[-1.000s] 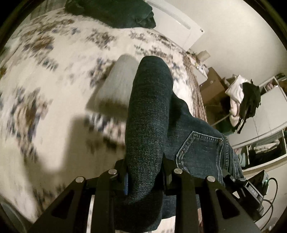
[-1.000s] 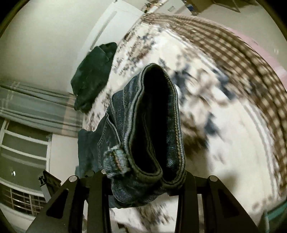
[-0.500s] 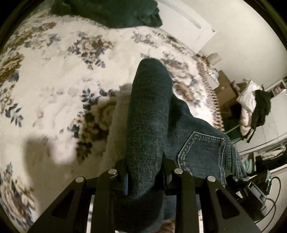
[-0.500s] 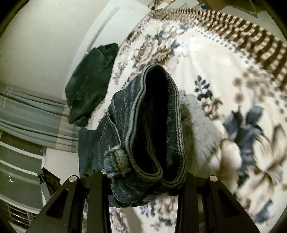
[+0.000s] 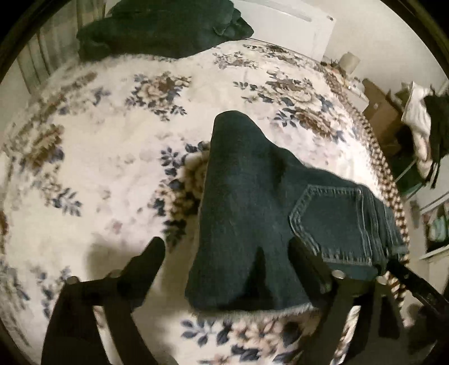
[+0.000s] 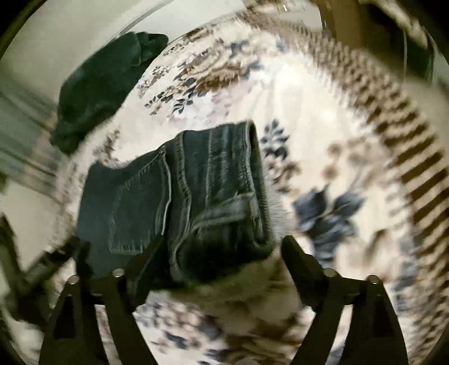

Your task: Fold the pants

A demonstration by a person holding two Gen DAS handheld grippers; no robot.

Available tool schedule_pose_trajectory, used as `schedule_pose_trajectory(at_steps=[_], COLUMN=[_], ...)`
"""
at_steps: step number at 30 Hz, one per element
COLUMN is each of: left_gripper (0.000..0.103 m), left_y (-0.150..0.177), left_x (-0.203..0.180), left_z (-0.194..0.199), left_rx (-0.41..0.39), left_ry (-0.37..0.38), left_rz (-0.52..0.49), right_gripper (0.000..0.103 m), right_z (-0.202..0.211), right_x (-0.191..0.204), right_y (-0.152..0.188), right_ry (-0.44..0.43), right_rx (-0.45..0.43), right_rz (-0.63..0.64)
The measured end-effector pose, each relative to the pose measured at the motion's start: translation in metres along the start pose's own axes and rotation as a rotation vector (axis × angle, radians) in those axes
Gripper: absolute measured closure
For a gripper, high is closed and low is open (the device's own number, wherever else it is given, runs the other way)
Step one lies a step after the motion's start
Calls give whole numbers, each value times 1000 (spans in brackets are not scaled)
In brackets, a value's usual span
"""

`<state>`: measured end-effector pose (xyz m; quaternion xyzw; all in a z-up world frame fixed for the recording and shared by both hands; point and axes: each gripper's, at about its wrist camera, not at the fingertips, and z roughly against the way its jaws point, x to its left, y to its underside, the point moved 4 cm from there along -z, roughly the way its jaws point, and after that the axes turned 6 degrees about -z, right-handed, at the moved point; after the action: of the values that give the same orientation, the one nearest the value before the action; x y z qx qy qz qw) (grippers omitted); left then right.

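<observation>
Dark blue jeans [image 5: 252,213] lie folded in a bundle on the floral bedspread [image 5: 106,168], back pocket showing at the right. My left gripper [image 5: 224,250] hangs just above them, its jaws opening wide; the denim lies between the fingers and the pads do not press on it. In the right wrist view the waistband end of the jeans [image 6: 213,191] rests on the bedspread [image 6: 322,118]. My right gripper [image 6: 221,247] is opening too, its fingers apart on either side of the waistband, free of the cloth.
A dark green garment [image 5: 162,25] is heaped at the bed's far edge near the curtain, also seen as a dark pile [image 6: 103,81]. To the right of the bed stand cardboard boxes [image 5: 378,106], a rack of clothes [image 5: 423,118] and shelves.
Both grippers have let go of the jeans and spread wide. The jeans have dropped from hanging in the jaws to lying on the bedspread, and both hands have sunk closer to the bed.
</observation>
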<state>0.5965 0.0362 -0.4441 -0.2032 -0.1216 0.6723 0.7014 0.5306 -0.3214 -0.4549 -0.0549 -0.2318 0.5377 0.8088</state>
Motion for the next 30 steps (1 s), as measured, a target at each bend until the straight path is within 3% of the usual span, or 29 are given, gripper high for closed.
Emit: schedule_pose_trajectory(at_steps=[4, 8, 15, 25, 30], left_gripper=[7, 7, 7, 7, 7], left_y=[11, 21, 44, 90, 118], left_x=[-15, -29, -59, -104, -124], left_z=[28, 66, 166, 350, 418], left_rx=[-12, -41, -107, -252, -313], left_ry=[-70, -87, -104, -126, -135], left_rz=[-55, -71, -76, -94, -106], right_gripper=[4, 4, 4, 3, 3], right_z=[42, 90, 201, 405, 499], right_x=[15, 27, 46, 49, 52], right_y=[12, 24, 58, 113, 148], right_ry=[138, 191, 169, 142, 121], right_rx=[-100, -166, -214, -347, -412], right_rz=[93, 131, 177, 223, 263])
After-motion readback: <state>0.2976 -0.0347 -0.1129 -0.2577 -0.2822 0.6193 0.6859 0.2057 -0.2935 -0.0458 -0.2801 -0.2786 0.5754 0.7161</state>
